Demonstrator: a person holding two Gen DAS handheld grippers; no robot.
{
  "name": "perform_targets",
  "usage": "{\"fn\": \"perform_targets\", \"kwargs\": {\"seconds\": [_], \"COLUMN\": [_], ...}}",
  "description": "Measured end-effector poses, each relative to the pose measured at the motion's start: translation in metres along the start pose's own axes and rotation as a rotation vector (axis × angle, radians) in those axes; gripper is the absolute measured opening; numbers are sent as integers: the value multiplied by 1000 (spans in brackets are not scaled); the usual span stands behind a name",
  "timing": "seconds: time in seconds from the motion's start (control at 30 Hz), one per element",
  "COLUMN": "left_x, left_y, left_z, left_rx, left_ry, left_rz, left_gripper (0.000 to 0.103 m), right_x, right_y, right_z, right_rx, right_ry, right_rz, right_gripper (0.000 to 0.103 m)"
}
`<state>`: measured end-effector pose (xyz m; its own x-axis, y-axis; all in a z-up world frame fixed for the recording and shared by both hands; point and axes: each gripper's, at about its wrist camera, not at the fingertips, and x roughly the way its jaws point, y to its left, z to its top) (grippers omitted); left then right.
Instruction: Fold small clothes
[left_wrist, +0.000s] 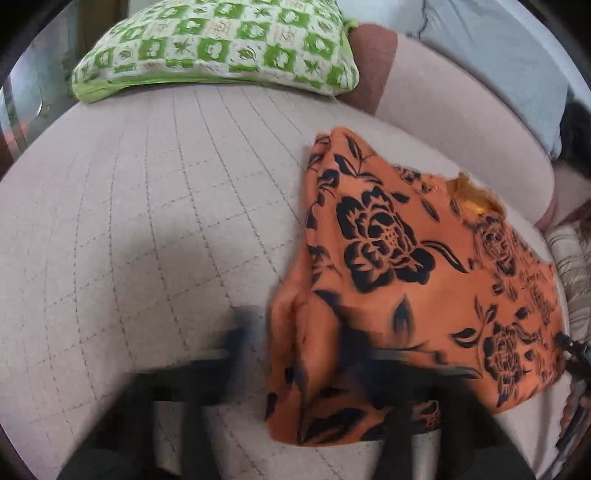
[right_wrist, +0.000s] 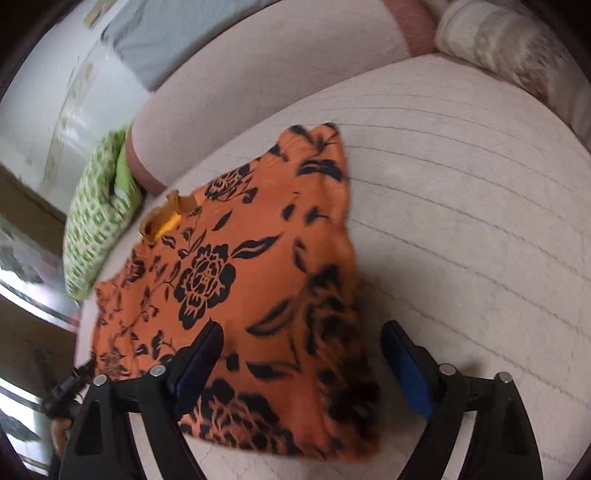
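Note:
A small orange garment with a black flower print (left_wrist: 399, 280) lies spread on a beige quilted sofa seat (left_wrist: 147, 206); it also shows in the right wrist view (right_wrist: 236, 280). My left gripper (left_wrist: 295, 347) is blurred, its fingers spread wide, one on the bare seat and one over the garment's near corner. My right gripper (right_wrist: 301, 354) is open, its blue-padded fingers (right_wrist: 410, 365) standing either side of the garment's near right edge, holding nothing. The garment's yellow-lined neck opening (right_wrist: 166, 218) faces the sofa back.
A green and white checked cushion (left_wrist: 221, 48) lies at the far left of the seat. The padded sofa back (left_wrist: 461, 118) runs behind the garment. A pale patterned cushion (right_wrist: 517, 55) sits at the seat's right end. The left gripper (right_wrist: 66, 391) shows at the right view's lower left.

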<state>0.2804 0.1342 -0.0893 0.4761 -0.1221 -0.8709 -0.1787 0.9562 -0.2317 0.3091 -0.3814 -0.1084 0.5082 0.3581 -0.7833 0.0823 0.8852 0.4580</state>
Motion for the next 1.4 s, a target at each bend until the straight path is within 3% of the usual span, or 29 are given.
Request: {"fn": "perform_targets", "kwargs": {"seconds": [0.07,0.1,0.2,0.37,0.47,0.57,0.63,0.67,0.7,0.73,0.77,0.8,0.87,0.9,0.97,1.03,1.2,1.27,1.4], "left_x": [-1,-3,-27,-110,-156,-153,-125,-116,-106,-108,-112,-118,-133,-137,-133,-117,-77,-71,-64], "left_y": [-9,-15,-23,-45,-40,-20,-6,0,9,16,18,17,10,6,1,-4,-15,-13,-20], "left_z": [8,13,23,14,-29,-86,-124,-131,-139,-138,-131,-123,-99,-90,-73,-59,-40,-37,-31], "left_rx": [1,13,7,68,92,76,87,85,70,50,39,42,101,123,150,172,221,220,250], "left_ry": [34,36,-6,-131,-157,-79,24,51,79,65,48,19,-79,-114,-147,-132,-95,-87,-80], "left_rz": [20,33,35,-27,-46,-58,-31,4,28,-7,-11,4,33,32,4,-47,-23,-23,-45], "left_gripper": [15,15,15,15,15,18,21,21,22,24,28,31,52,56,57,57,57,57,51], "right_x": [10,10,-7,-80,-128,-160,-150,-143,-131,-126,-135,-143,-164,-171,-176,-166,-112,-89,-85], "right_y": [10,14,22,48,59,46,19,8,-12,-25,-34,-37,-34,-29,-20,-4,14,14,7], "right_z": [4,5,8,9,-18,-67,-106,-123,-146,-156,-162,-160,-149,-138,-116,-93,-50,-43,-46], "right_rx": [-12,-10,12,-11,-47,-52,15,31,56,78,98,117,111,90,63,11,-86,-86,-97], "right_ry": [87,103,84,-3,-21,8,85,114,155,170,122,88,6,-30,-46,-62,-51,-10,-8], "right_rz": [6,8,45,110,124,94,99,90,24,-28,2,16,-49,-72,-43,-27,-107,-134,-139], "right_gripper": [30,24,19,15,15,16,22,31,43,43,46,57,59,59,59,59,59,59,59]}}
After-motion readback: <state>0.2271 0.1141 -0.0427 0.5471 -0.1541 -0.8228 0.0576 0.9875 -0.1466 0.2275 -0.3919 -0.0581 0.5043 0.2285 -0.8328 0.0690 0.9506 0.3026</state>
